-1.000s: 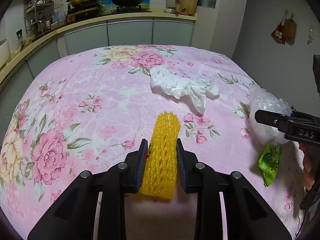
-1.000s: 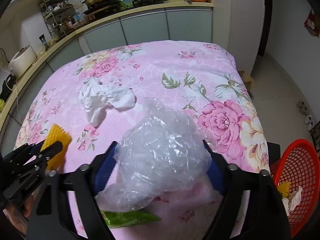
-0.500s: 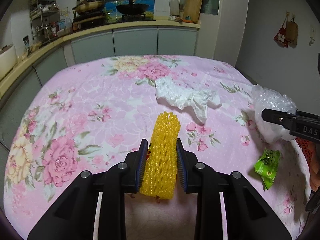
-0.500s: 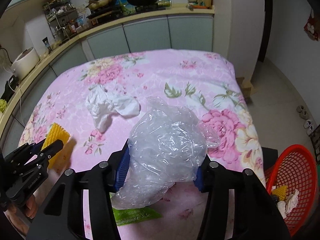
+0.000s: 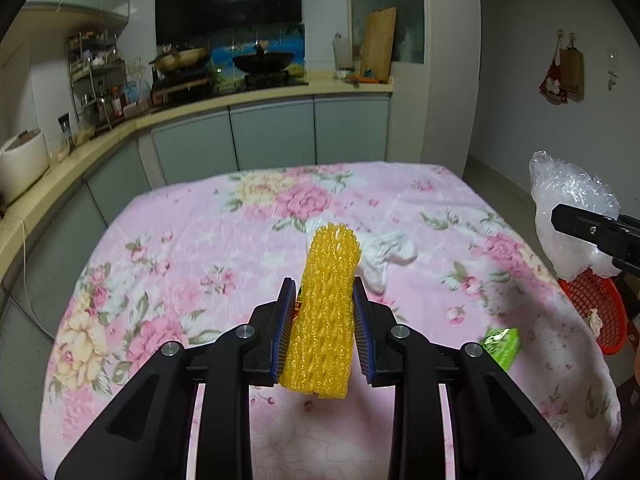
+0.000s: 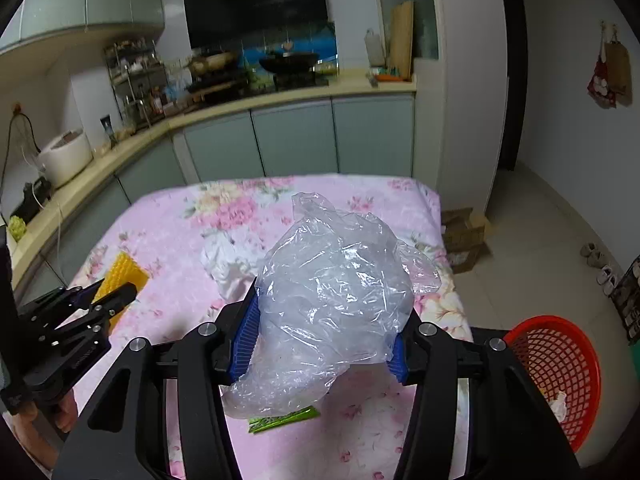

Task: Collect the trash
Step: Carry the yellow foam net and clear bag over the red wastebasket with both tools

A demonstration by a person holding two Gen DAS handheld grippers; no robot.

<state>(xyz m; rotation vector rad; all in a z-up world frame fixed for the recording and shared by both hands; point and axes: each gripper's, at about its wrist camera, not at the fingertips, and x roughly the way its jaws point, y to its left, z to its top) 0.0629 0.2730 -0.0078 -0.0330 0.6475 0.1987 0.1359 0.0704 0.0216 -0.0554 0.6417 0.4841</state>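
Left hand-held gripper (image 5: pixel 324 334) is pinching a yellow foam net (image 5: pixel 326 312), right hand-held gripper (image 6: pixel 324 334) just squeezed in on a clear plastic bag (image 6: pixel 332 300), both above the flowery desk (image 5: pixel 200 248). Red basket (image 6: pixel 560 372) sits on the floor, right.

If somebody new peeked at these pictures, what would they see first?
Probably the bright yellow foam net, squeezed upright between the fingers of the left gripper above the flowery pink tablecloth. Next, the big crinkly clear plastic bag gripped in the right gripper. Then the red basket on the floor at the right, off the table's near corner, with some trash already inside.
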